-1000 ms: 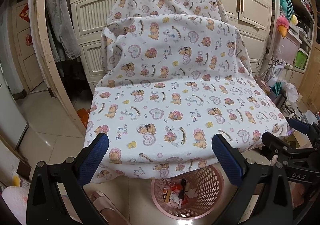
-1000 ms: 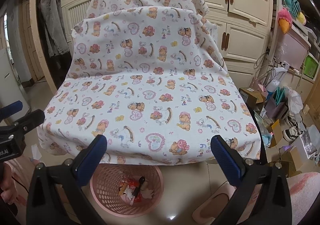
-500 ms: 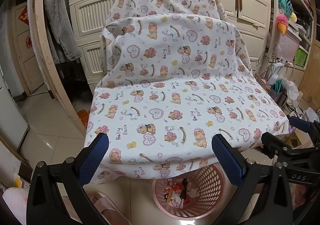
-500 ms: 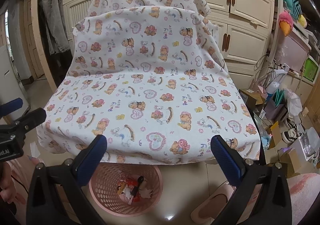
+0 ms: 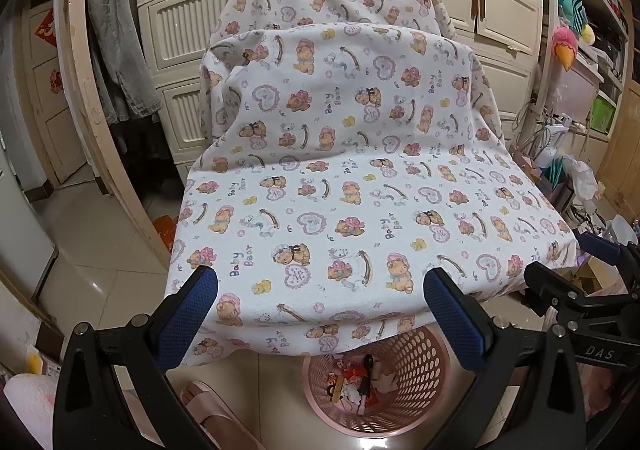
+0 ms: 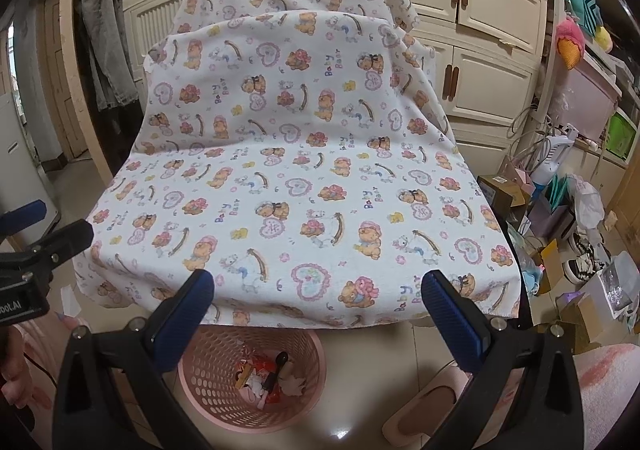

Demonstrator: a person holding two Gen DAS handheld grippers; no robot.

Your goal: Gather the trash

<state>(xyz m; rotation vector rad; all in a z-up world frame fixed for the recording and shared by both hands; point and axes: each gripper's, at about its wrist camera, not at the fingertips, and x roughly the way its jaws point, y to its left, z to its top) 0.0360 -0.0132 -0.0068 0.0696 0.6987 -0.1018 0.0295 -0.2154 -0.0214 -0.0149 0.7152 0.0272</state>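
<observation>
The left gripper [image 5: 320, 314] is spread wide with nothing between its blue pads [image 5: 188, 318]; the right gripper [image 6: 318, 312] stands just as wide and just as empty. Both hover at the front edge of a bear-print cloth [image 5: 340, 210] draped over a table, filling the middle of each frame. Below that edge, at bottom centre, a pink perforated basket [image 6: 208, 366] sits on the tiled floor [image 5: 92, 250] — inside it lies the trash [image 6: 268, 374], wrappers and scraps. A pink slipper [image 6: 424, 402] rests at lower right of the right view.
</observation>
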